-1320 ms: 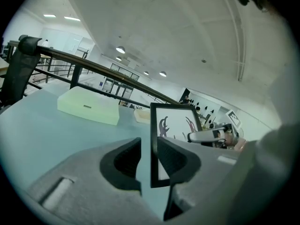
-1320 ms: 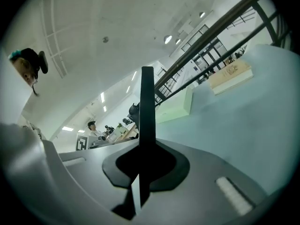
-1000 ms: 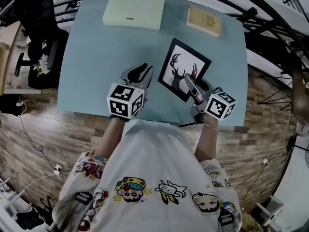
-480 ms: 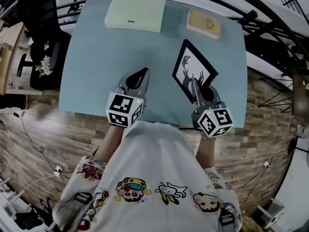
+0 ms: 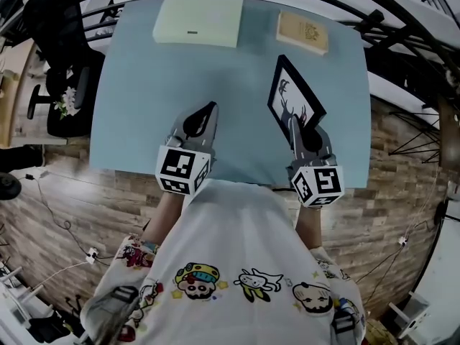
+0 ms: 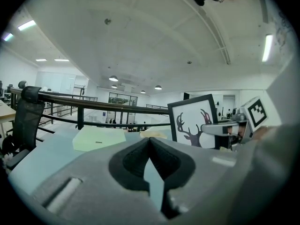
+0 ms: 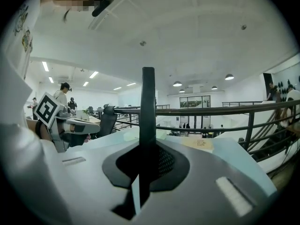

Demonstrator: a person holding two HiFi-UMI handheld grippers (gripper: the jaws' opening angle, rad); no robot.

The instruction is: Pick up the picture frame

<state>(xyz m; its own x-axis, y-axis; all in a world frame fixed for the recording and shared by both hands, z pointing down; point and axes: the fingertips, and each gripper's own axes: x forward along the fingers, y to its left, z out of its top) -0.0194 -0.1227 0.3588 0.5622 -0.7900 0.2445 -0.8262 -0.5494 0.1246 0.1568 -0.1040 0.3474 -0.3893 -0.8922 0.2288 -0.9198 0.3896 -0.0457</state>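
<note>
In the right gripper view the right gripper's [image 7: 147, 146] jaws are closed on the picture frame [image 7: 148, 107]. Here the frame is seen edge-on, as a thin black bar rising straight up from between the pads. That view gives nothing of the picture itself. The left gripper view does: a dark deer's head with antlers on white inside a black border, standing nearly upright and facing that camera, with the right gripper clamped on its lower right part.

The left gripper's [image 6: 150, 139] jaws have just been closing and now meet tip to tip with nothing between them, only the table top showing through the gap lower down.

The head view places both over the near edge of the light blue table [image 5: 144, 85], the left gripper well apart from the frame, its marker cube [image 5: 183, 169] close to the person's shirt. From above the frame is tipped up on the table's right side, gripped at its near end. Its lower edge may still touch the table, but no view shows this clearly.

At the far edge lie a pale green pad [image 5: 199, 19] and, to its right, a tan book [image 5: 304, 32]. A dark railing runs beyond the table in both gripper views.
</note>
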